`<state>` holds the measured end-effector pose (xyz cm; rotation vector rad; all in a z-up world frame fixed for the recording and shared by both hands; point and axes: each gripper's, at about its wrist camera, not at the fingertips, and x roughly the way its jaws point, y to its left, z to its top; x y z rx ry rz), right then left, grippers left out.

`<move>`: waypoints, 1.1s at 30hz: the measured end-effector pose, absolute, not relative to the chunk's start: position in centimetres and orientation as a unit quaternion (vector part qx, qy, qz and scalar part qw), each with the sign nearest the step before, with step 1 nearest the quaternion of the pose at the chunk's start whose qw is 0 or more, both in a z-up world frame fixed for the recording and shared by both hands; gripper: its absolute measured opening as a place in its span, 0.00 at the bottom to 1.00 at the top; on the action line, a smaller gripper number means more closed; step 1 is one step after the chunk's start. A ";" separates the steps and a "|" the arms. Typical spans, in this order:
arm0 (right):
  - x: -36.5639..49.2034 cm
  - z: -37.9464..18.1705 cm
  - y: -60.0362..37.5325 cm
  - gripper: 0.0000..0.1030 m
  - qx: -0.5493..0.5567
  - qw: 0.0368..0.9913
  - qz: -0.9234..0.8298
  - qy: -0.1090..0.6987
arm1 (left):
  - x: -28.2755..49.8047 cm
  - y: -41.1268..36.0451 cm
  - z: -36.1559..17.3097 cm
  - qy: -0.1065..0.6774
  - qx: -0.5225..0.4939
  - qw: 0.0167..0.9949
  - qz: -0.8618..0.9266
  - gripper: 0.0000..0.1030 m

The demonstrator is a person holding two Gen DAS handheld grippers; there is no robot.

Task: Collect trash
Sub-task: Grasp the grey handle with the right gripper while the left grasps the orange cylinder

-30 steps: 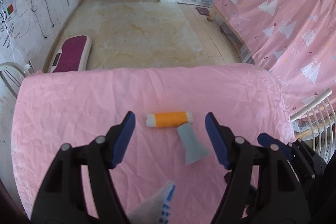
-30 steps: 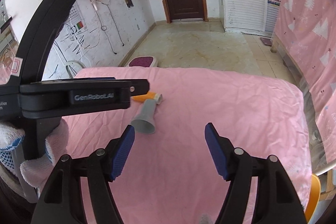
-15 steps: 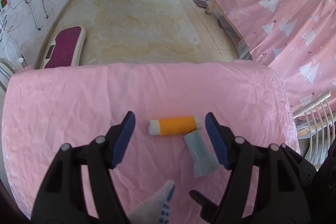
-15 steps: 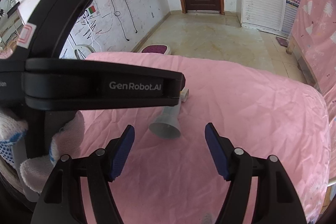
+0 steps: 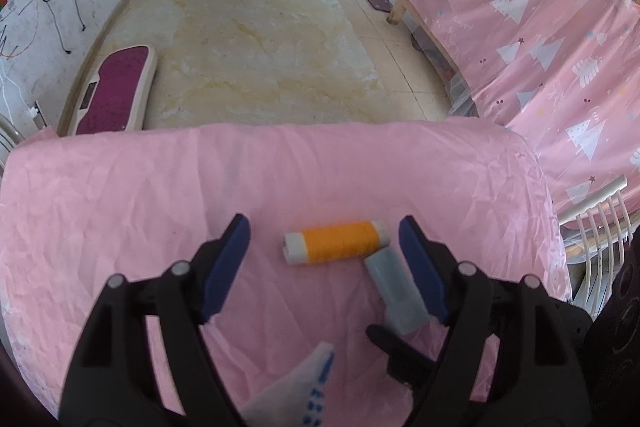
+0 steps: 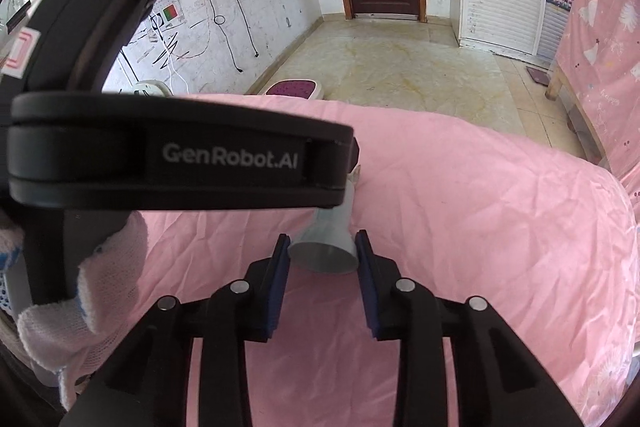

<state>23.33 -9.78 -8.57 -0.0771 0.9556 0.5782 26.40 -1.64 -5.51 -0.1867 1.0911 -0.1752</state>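
Observation:
An orange thread spool (image 5: 340, 243) with white ends lies crosswise on the pink cloth-covered table (image 5: 120, 207). Against its right end lies a grey cone-shaped tube (image 5: 392, 287), flared end toward me. My left gripper (image 5: 322, 225) hangs over the spool with its jaws opening; the spool lies between the blue pads (image 5: 224, 267), untouched. My right gripper (image 6: 323, 239) is closing on the cone (image 6: 328, 227), and its pads (image 6: 276, 287) meet the flared rim on both sides. The left gripper's black body (image 6: 180, 163), held by a white-gloved hand (image 6: 80, 299), hides the spool in the right wrist view.
The table's far edge drops to a tiled floor with a purple-topped board (image 5: 116, 95). A bed draped in a pink tree-print sheet (image 5: 540, 27) stands on the right, with a white rack (image 5: 600, 219) by the table's right edge.
Both grippers came forward and lower over the two objects. The right jaws narrowed from wide open onto the cone's flared end. The left jaws spread slightly around the spool.

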 end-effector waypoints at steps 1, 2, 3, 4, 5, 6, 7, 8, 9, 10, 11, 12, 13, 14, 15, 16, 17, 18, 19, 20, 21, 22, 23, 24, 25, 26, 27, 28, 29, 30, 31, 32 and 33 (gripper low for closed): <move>23.3 -8.5 -10.1 0.22 -0.035 0.848 0.272 0.453 | 26.4 -1.7 -5.6 0.518 -0.087 0.847 -0.082 0.71; 23.1 -8.4 -10.5 0.22 -0.032 0.849 0.270 0.453 | 26.5 -1.8 -5.7 0.519 -0.084 0.847 -0.080 0.71; 23.1 -8.3 -10.9 0.22 -0.030 0.849 0.270 0.454 | 26.7 -1.9 -5.7 0.519 -0.082 0.847 -0.079 0.71; 23.0 -8.2 -11.3 0.22 -0.028 0.849 0.268 0.454 | 26.7 -2.0 -5.7 0.520 -0.081 0.847 -0.078 0.71; 22.6 -8.2 -12.2 0.22 -0.027 0.851 0.265 0.453 | 26.7 -2.2 -5.8 0.520 -0.077 0.847 -0.077 0.71; 22.4 -8.2 -12.6 0.22 -0.024 0.852 0.263 0.453 | 26.8 -2.4 -5.8 0.519 -0.073 0.848 -0.075 0.71; 22.2 -8.1 -13.0 0.22 -0.021 0.853 0.260 0.453 | 26.8 -2.6 -5.9 0.520 -0.069 0.848 -0.074 0.71; 22.1 -8.0 -13.4 0.22 -0.019 0.854 0.257 0.453 | 26.9 -2.8 -6.0 0.520 -0.067 0.848 -0.072 0.71; 22.0 -8.0 -13.8 0.22 -0.016 0.855 0.255 0.452 | 26.9 -3.0 -6.0 0.520 -0.064 0.849 -0.070 0.71; 22.0 -7.9 -13.8 0.22 -0.013 0.856 0.253 0.451 | 26.9 -3.2 -6.0 0.519 -0.061 0.850 -0.067 0.71; 22.1 -7.9 -14.1 0.22 -0.011 0.857 0.251 0.450 | 26.9 -3.3 -6.0 0.519 -0.057 0.850 -0.065 0.71; 22.0 -7.8 -14.2 0.22 -0.009 0.857 0.250 0.450 | 26.9 -3.4 -6.1 0.519 -0.053 0.851 -0.063 0.70; 21.8 -7.8 -14.5 0.22 -0.006 0.858 0.249 0.449 | 26.8 -3.6 -6.1 0.519 -0.047 0.851 -0.061 0.69; 21.9 -7.9 -14.5 0.22 -0.003 0.859 0.248 0.448 | 26.8 -3.9 -6.1 0.519 -0.038 0.852 -0.058 0.68; 21.9 -7.8 -14.8 0.22 -0.002 0.859 0.247 0.448 | 26.7 -4.1 -6.2 0.519 -0.030 0.853 -0.055 0.68; 21.9 -7.8 -15.0 0.22 0.000 0.860 0.246 0.448 | 26.6 -4.2 -6.2 0.518 -0.026 0.853 -0.053 0.66; 21.3 -7.8 -15.2 0.22 0.003 0.860 0.245 0.448 | 26.5 -4.3 -6.2 0.517 -0.021 0.854 -0.050 0.64; 21.2 -7.8 -15.4 0.22 0.005 0.860 0.243 0.448 | 26.5 -4.4 -6.2 0.516 -0.017 0.855 -0.047 0.60; 21.2 -7.8 -15.6 0.22 0.006 0.861 0.241 0.448 | 26.4 -4.4 -6.3 0.515 -0.015 0.856 -0.046 0.56; 20.8 -7.6 -16.1 0.22 0.007 0.862 0.240 0.447 | 26.3 -4.5 -6.2 0.514 -0.012 0.856 -0.044 0.55; 20.7 -7.5 -16.3 0.22 0.009 0.863 0.238 0.446 | 26.3 -4.5 -6.2 0.513 -0.011 0.857 -0.043 0.55; 20.5 -7.4 -16.3 0.22 0.010 0.864 0.236 0.445 | 26.3 -4.6 -6.3 0.512 -0.008 0.858 -0.041 0.55; 20.3 -7.1 -16.6 0.22 0.012 0.865 0.234 0.443 | 26.1 -4.7 -6.3 0.510 -0.005 0.860 -0.038 0.55; 20.0 -6.9 -16.9 0.22 0.014 0.867 0.232 0.441 | 26.0 -4.7 -6.2 0.508 -0.002 0.860 -0.036 0.55; 19.7 -6.7 -17.4 0.22 0.016 0.869 0.230 0.438 | 25.9 -4.8 -6.3 0.508 -0.002 0.861 -0.034 0.55; 19.6 -6.3 -17.2 0.22 0.017 0.870 0.228 0.437 | 25.7 -4.8 -6.2 0.508 -0.005 0.860 -0.034 0.55; 19.3 -6.1 -17.6 0.22 0.019 0.872 0.226 0.434 | 25.5 -5.0 -6.1 0.508 -0.007 0.861 -0.034 0.55; 19.3 -5.8 -17.8 0.22 0.020 0.873 0.224 0.432 | 25.3 -5.1 -5.9 0.506 -0.006 0.862 -0.033 0.55; 19.2 -5.5 -18.2 0.22 0.021 0.875 0.222 0.430 | 25.2 -5.2 -5.7 0.504 -0.007 0.863 -0.033 0.55; 19.1 -5.2 -18.6 0.22 0.023 0.877 0.220 0.428 | 25.0 -5.3 -5.6 0.503 -0.007 0.864 -0.034 0.55; 19.0 -5.1 -19.1 0.22 0.025 0.879 0.217 0.425 | 24.7 -5.4 -5.3 0.500 -0.006 0.865 -0.035 0.55; 18.8 -4.9 -19.6 0.22 0.028 0.881 0.215 0.422 | 24.5 -5.5 -5.1 0.499 -0.005 0.866 -0.035 0.55; 19.0 -4.6 -20.5 0.22 0.030 0.882 0.214 0.420 | 24.1 -5.6 -4.9 0.496 -0.004 0.868 -0.036 0.55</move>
